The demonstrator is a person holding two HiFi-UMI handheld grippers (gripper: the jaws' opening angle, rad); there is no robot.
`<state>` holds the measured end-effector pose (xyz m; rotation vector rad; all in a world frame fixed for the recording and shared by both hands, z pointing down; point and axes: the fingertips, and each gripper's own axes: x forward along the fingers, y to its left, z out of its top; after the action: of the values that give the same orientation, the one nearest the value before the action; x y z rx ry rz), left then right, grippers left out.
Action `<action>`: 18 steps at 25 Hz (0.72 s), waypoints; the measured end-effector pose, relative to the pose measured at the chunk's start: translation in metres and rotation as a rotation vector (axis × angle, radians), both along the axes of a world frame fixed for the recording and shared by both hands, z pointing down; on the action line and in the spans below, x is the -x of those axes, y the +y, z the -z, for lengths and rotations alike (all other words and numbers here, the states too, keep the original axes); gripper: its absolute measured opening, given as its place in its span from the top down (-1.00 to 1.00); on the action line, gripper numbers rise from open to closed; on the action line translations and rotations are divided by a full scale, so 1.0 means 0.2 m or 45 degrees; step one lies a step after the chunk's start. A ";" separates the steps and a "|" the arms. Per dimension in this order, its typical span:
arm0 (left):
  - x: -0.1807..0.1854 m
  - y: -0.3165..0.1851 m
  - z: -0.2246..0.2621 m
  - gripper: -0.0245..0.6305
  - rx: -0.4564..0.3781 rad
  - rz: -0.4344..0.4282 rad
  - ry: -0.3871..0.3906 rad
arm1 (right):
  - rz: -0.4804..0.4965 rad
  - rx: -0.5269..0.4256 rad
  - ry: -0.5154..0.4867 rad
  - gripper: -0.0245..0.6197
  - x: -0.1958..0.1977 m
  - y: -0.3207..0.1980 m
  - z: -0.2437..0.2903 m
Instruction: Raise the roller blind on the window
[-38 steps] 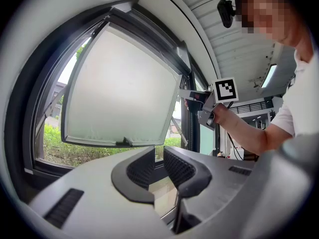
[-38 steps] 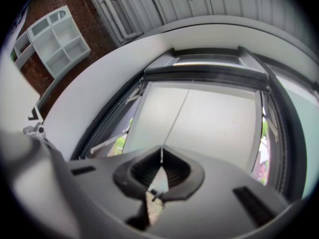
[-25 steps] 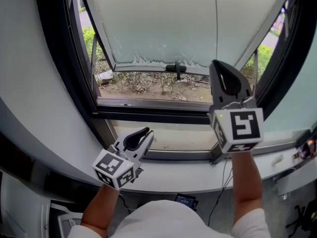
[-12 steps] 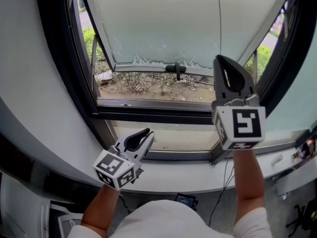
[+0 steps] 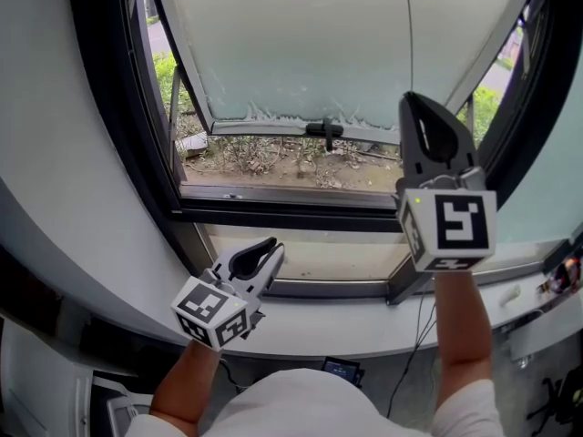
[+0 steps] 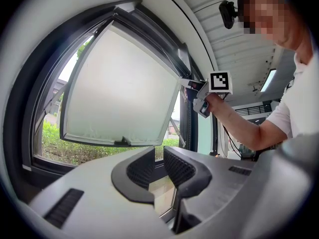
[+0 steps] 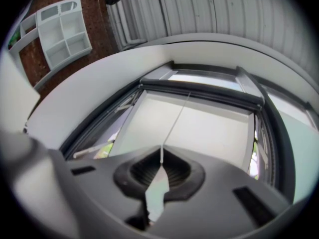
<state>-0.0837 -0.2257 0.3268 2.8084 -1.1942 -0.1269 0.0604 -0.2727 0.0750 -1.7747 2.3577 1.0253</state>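
The window frame [image 5: 105,107] is seen from above as a dark surround. Most of its opening is covered by the roller blind [image 5: 301,44], taken here to be the pale sheet whose ragged lower edge stops just above a black handle [image 5: 326,130]. A strip of garden [image 5: 273,157] is left showing beneath it. The blind is hung in the plane of the window, with its drop running up and down and its width lying across the opening, so most of the raising is judged not yet done. A white sill [image 5: 319,328] is set below.

The right claw [image 5: 414,103] is held high in front of the blind and tilted upward. It is closed tight on the thin pull cord [image 5: 407,25], which is seen in the right gripper view to run straight down the blind's middle into the pinched tips. That grip is presumably taken so that the cord can be worked. The left claw [image 5: 271,248] is parked low over the sill and pointed level at the window, partly open with nothing between its jaws. It is apparently left free for the next hold on the cord.
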 end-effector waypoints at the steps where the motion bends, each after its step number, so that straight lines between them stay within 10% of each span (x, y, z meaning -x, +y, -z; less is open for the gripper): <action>1: 0.00 0.00 0.00 0.71 -0.001 0.000 0.001 | -0.002 -0.005 0.005 0.85 0.00 0.00 0.00; 18: 0.00 0.01 0.02 0.71 -0.010 -0.009 0.009 | 0.002 -0.104 0.059 0.84 0.01 0.09 0.04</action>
<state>-0.0845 -0.2239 0.3223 2.8162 -1.1842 -0.1417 0.0584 -0.2553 0.0662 -1.7394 2.3071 1.1571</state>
